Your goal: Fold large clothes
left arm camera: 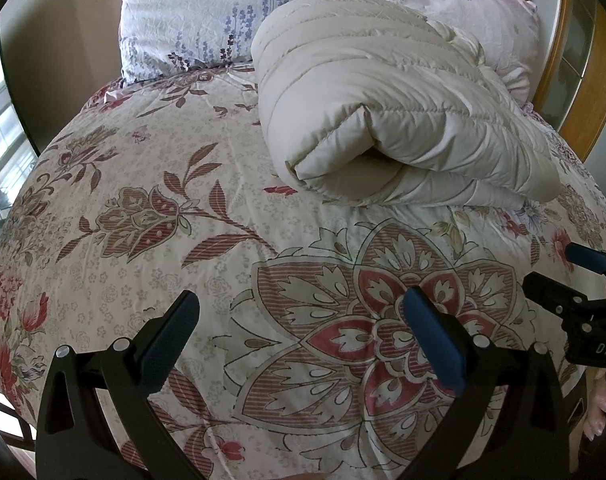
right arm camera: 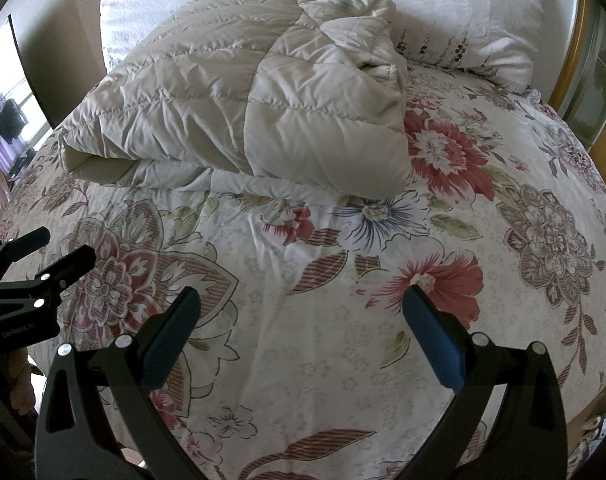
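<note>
**Both grippers wide and empty, short of a folded cream puffer coat on the bed**

I hold the left gripper [left arm camera: 301, 312] and the right gripper [right arm camera: 301, 308] side by side above a floral bedspread [left arm camera: 151, 248]. Each has its blue-padded fingers spread wide and grasps nothing. Both hang on the near side of the coat, well apart from it.

The quilted cream coat [left arm camera: 383, 112] lies on the bedspread just in front of two floral pillows [left arm camera: 191, 20], its far end resting against them. It looks already doubled over into a thick bundle. From the left wrist view, the near end shows a rolled fold with a dark hollow inside. From the right wrist view, the coat [right arm camera: 239, 96] has a loose, crumpled flap lying across the top layer, nearest the pillows.

To my eye the bundle is puffy and slippery, so it may spring open. If another fold is wanted, I would reach past the bare bedspread to the coat's near edge, pinch through all the layers at two well-spaced spots, lift both evenly, and smooth the crumpled flap before pressing down.
</note>
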Tool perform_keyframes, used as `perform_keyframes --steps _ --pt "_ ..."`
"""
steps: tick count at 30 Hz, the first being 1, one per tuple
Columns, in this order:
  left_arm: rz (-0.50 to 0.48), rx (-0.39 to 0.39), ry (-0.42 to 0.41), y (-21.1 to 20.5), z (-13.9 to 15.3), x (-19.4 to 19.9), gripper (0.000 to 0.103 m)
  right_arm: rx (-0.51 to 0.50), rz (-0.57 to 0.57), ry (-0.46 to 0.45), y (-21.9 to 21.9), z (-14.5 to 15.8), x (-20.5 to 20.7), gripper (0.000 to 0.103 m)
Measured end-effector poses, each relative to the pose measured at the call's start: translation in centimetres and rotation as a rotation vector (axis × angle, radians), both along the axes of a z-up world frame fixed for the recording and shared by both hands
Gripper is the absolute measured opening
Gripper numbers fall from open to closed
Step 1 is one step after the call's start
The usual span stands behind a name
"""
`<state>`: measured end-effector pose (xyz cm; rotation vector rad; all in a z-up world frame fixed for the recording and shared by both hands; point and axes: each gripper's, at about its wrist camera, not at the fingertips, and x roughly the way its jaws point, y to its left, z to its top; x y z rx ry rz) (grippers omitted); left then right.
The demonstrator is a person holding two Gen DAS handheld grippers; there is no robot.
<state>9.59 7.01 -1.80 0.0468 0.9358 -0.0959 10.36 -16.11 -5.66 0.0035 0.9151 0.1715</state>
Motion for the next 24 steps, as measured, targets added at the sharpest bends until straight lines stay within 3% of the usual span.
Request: perform_keyframes --steps 24 --pt "-0.002 -0.003 0.003 -0.23 -0.32 -0.11 0.102 0.007 0.0 0.008 0.4 -0.19 -0.06 0.101"
